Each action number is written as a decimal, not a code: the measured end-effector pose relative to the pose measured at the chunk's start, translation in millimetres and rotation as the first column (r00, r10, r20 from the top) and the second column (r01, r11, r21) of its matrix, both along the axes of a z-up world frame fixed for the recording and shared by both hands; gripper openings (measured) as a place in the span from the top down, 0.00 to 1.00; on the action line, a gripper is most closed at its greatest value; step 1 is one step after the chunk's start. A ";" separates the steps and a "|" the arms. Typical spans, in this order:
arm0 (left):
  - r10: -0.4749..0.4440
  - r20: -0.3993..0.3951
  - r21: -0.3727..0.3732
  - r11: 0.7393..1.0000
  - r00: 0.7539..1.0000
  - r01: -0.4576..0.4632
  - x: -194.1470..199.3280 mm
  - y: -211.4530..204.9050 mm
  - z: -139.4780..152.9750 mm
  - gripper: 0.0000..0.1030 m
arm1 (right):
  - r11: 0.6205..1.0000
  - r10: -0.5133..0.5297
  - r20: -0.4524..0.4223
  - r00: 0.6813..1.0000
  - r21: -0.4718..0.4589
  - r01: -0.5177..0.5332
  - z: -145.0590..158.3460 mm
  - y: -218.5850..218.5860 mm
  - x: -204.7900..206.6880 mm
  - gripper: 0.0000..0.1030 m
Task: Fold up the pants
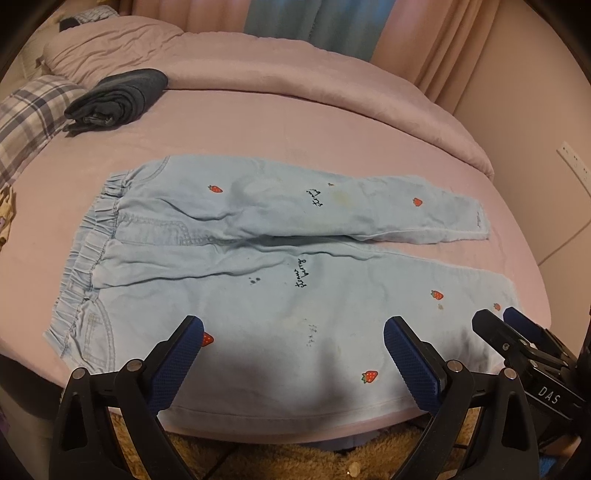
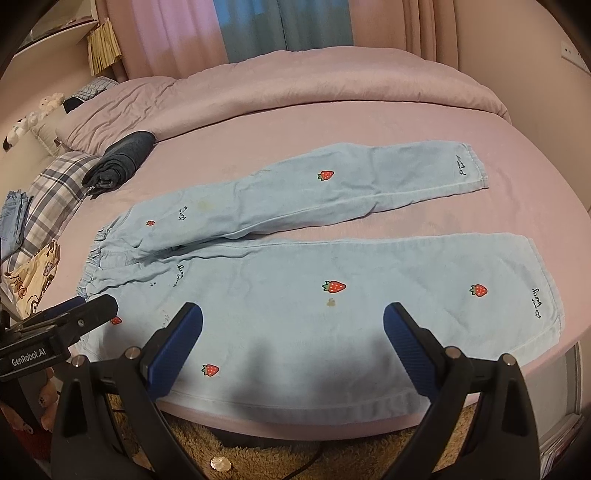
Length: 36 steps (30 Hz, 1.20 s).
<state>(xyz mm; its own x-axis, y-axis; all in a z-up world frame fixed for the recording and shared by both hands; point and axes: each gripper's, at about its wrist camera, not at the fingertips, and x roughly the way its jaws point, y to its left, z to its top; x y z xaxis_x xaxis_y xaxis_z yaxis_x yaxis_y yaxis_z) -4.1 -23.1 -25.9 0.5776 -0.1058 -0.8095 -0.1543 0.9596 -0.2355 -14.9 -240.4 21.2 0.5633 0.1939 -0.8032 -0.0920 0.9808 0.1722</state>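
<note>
Pants (image 1: 280, 266) lie flat, both grippers, left (image 1: 293, 339) and right (image 2: 293, 326), gaping and empty, so I'd pinch the 6 o'clock leg's edge and flip it toward 12.

A home bedroom: a wide bed with a pink sheet (image 1: 295, 122) fills both views, a rumpled pink quilt (image 2: 332, 81) pushed to its far side. A checked grey-and-white pillow (image 2: 55, 192) lies at its head, pink and blue curtains (image 2: 258, 26) hang behind, and a shaggy tan rug (image 2: 277, 454) covers the floor.
</note>
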 end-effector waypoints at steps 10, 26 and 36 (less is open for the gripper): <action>0.000 -0.017 0.004 1.000 1.000 0.000 1.3 0.3 -2.5 0.04 | 1.000 0.004 -0.014 1.000 -0.002 -0.004 -4.4 0.1 0.9 0.06; 0.002 -0.049 0.020 1.000 0.999 -0.001 4.6 -0.1 -8.5 0.05 | 1.000 0.004 -0.030 1.000 -0.001 -0.004 -9.2 0.4 3.3 0.06; -0.004 -0.048 0.030 1.000 0.999 0.005 5.2 -0.4 -8.7 0.05 | 1.000 0.005 -0.040 0.999 -0.002 -0.005 -10.8 0.6 7.3 0.07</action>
